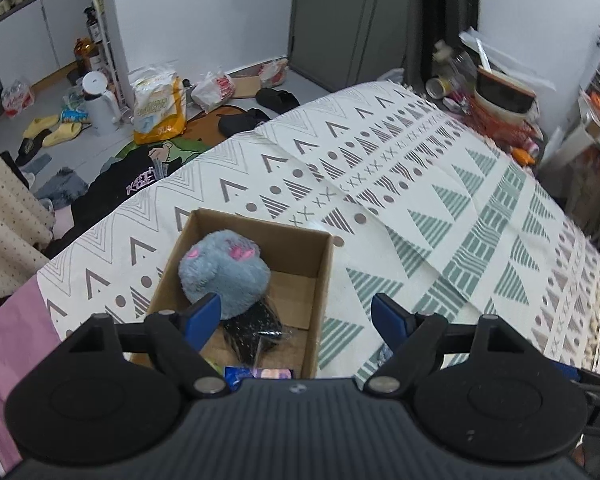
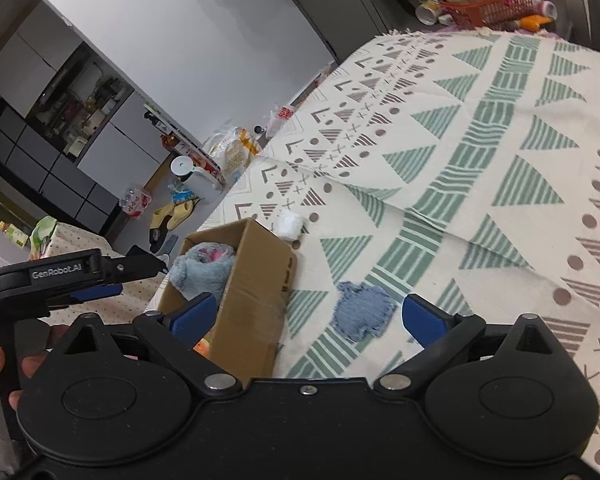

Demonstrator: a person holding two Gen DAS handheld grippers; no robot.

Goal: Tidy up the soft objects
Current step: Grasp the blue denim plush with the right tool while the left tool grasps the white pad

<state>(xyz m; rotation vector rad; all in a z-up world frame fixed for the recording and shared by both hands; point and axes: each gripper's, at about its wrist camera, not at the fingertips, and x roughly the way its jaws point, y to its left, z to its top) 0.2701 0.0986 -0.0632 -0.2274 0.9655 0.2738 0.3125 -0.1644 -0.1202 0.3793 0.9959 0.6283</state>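
1. Blue pads lead the way: the left hand-held gripper [image 1: 296,312] hangs with its jaws spread wide, nothing between them, just above the near end of the cardboard box [image 1: 320,280].
2. Its left fingertip [image 1: 204,314] sits right in front of the grey-blue plush toy [image 1: 224,274], a fluffy lump with pink patches lying inside the box; whether they touch is hard to tell.
3. Under the plush, a black speckled item in clear wrap [image 1: 252,328] lies on the box floor, and a blue packet [image 1: 236,376] peeks out at the near edge.
4. Over on the right, the right hand-held gripper [image 2: 308,314] is also wide open and empty, hovering low over the patterned cloth [image 2: 500,160].
5. Between its fingers lies a small blue denim-like cloth piece [image 2: 362,314], flat on the patterned cloth, just beside the box's [image 2: 256,300] outer wall.
6. From this side the plush [image 2: 202,268] shows slumped in the open box, and something orange [image 2: 201,346] shows at the near corner.
7. A white fluffy roll [image 2: 290,224] rests on the cloth just beyond the box's far corner.
8. The other gripper [image 2: 76,276] is in view at the left, held by a hand [image 2: 4,364].
9. Beyond the cloth's far edge: a red basket [image 2: 488,4] amid clutter, and down on the floor yellow slippers [image 1: 54,130] and a white kettle [image 1: 98,104].
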